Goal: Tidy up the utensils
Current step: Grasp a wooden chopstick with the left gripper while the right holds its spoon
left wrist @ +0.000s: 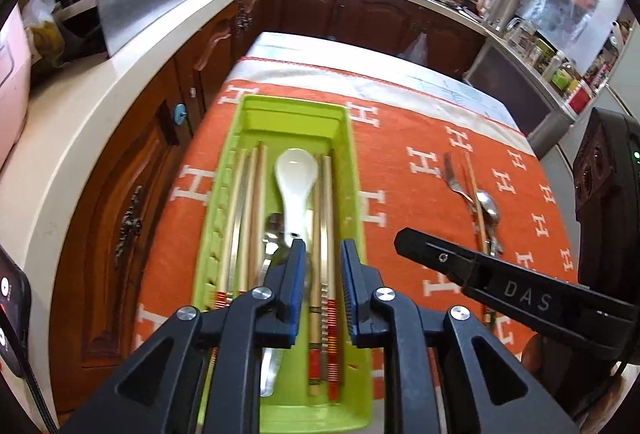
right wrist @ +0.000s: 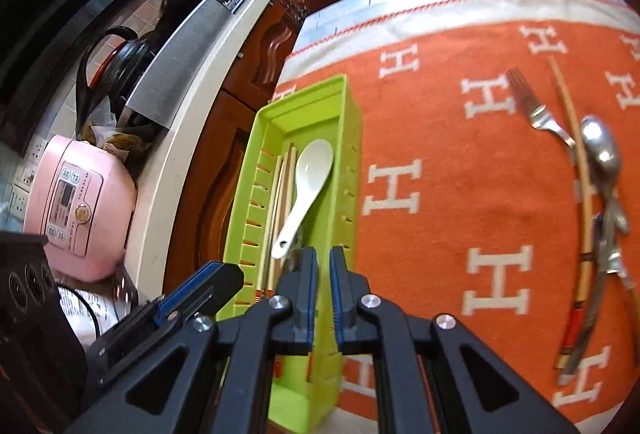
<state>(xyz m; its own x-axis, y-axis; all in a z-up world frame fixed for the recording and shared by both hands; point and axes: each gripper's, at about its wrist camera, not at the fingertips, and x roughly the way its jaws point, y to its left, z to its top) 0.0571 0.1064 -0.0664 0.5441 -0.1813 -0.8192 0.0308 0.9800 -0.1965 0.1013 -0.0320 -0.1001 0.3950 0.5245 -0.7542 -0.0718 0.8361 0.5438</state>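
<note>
Now the green tray [left wrist: 356, 170] sits lengthwise on the orange cloth [left wrist: 400, 138] in the centre of the left wrist view, its far end toward the top of the frame. Inside it lie several chopsticks [left wrist: 256, 194] along the left side, 2 more [left wrist: 322, 218] right of centre, a white spoon [left wrist: 295, 178] with its bowl toward the far end, and a metal spoon [left wrist: 274, 230] partly under the white handle.

The left gripper [left wrist: 322, 254] hangs over the near half of the tray, its blue pads [left wrist: 298, 274] parted with a clear gap and nothing between them. The left pad overlaps the end of the white spoon's handle; whether they touch cannot be told. The right gripper's finger reaches in from the right edge, over the cloth beside the tray.

In the right wrist view the tray [right wrist: 352, 138] runs from the lower centre toward the upper left, with the white spoon [right wrist: 308, 182] and chopsticks [right wrist: 280, 194] inside. The right gripper [right wrist: 323, 258] sits at the tray's right wall, its pads [right wrist: 310, 274] separated by a narrow gap and holding nothing.

Well apart from the tray, at the right of the frame, a fork [right wrist: 536, 106], 1 chopstick [right wrist: 576, 154] and a metal spoon [right wrist: 600, 146] lie in an overlapping bundle on the cloth [right wrist: 460, 114], with more metal handles tangled beneath that cannot be told apart.

A pink cooker [right wrist: 76, 202] stands on the counter [right wrist: 168, 202] at the left.
</note>
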